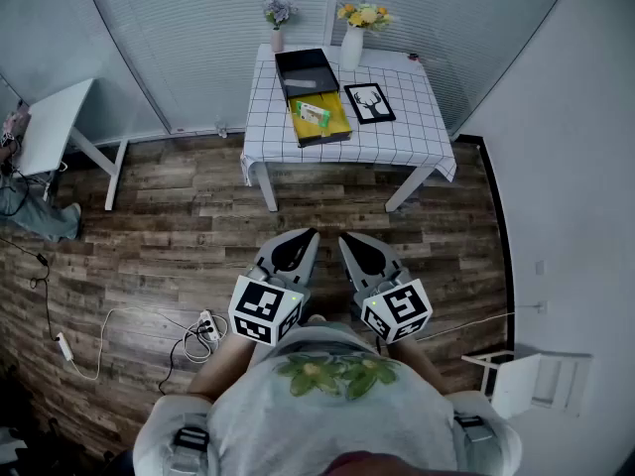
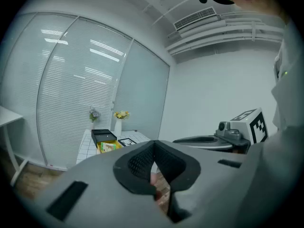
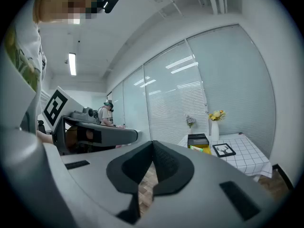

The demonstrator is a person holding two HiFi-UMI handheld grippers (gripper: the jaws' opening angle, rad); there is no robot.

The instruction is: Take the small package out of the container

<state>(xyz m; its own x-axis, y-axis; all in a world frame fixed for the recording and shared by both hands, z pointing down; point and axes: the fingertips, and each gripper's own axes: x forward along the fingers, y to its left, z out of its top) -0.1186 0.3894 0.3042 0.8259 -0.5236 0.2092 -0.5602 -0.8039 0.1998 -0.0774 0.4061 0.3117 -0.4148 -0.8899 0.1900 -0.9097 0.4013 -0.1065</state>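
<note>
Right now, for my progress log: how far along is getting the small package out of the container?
Done: nothing; the small package lies in the open container on the table. In hand: nothing; left gripper and right gripper are shut, empty, far from the table. Left: approach, grasp, lift out.

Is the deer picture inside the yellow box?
No, the deer picture lies on the checked tablecloth beside the yellow box.

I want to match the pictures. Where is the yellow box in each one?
Head view: box top middle, on the table.
Left gripper view: box small, left of centre.
Right gripper view: box small, right of centre.
Shared landmark: vase beside it, in all three.
</note>
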